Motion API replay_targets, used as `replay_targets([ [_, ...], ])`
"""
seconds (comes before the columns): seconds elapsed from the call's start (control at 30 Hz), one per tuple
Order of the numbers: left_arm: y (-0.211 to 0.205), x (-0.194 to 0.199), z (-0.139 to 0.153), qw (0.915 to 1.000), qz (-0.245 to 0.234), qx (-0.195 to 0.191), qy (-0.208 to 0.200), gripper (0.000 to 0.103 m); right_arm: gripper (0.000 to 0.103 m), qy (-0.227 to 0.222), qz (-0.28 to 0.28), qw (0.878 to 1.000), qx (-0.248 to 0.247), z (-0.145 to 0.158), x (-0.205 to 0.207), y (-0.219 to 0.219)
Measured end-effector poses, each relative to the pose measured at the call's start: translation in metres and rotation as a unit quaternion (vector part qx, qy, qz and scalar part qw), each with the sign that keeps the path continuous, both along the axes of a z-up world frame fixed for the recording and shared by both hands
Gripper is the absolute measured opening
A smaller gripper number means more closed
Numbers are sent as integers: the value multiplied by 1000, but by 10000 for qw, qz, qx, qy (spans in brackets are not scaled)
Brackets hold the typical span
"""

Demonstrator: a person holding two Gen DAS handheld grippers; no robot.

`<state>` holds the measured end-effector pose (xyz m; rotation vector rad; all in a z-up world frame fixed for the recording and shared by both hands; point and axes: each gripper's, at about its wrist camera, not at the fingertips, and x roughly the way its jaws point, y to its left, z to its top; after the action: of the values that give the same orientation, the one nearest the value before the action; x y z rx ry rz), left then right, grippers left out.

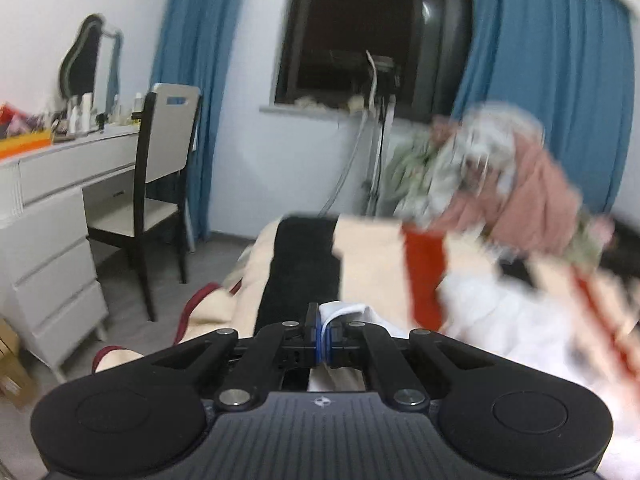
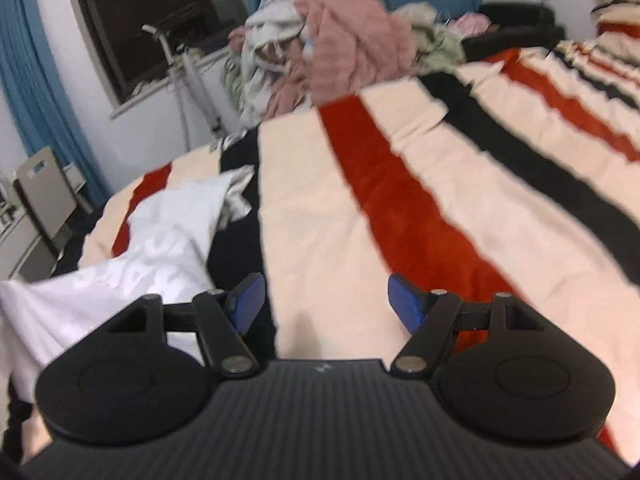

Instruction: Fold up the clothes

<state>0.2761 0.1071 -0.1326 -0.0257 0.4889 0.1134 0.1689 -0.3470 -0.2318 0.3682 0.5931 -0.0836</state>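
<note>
While the left hand-held gripper (image 1: pixel 325 334) pinches the white garment (image 1: pixel 500 320), right hand-held gripper (image 2: pixel 326 300) wide, empty, above striped blanket (image 2: pixel 320 220).

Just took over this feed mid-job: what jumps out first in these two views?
The bold cream blanket with red and black stripes fills the bed. A heap of unfolded pink, grey and green clothes is piled at its far edge below the dark window. Nearer, the left gripper is clamped on a white garment, while the right gripper is open over the blanket.

White garment (image 2: pixel 160 240) crumpled on the striped blanket (image 2: pixel 340 208), hem pinched.
</note>
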Motion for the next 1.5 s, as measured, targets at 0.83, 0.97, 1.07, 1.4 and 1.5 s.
replay_targets([
  [0.83,-59,-102,20,9738,-1981,763,812,71,38,320,2826,9242,-2549,-37,-62,143],
  [0.97,-107,-125,5,9389,-3104,1333,660,70,6,116,2566,9453,-2009,-23,-57,128],
  [1.07,-137,-142,-4,9148,-3702,1540,486,70,4,-197,2298,9649,-1255,-5,-55,103],
  [1.4,-203,-173,-22,8987,-3895,1964,-445,73,2,-976,1873,9772,214,29,-62,52],
  [1.5,-200,-181,-18,8934,-4013,1983,-373,73,4,-728,2005,9770,69,22,-58,53],
])
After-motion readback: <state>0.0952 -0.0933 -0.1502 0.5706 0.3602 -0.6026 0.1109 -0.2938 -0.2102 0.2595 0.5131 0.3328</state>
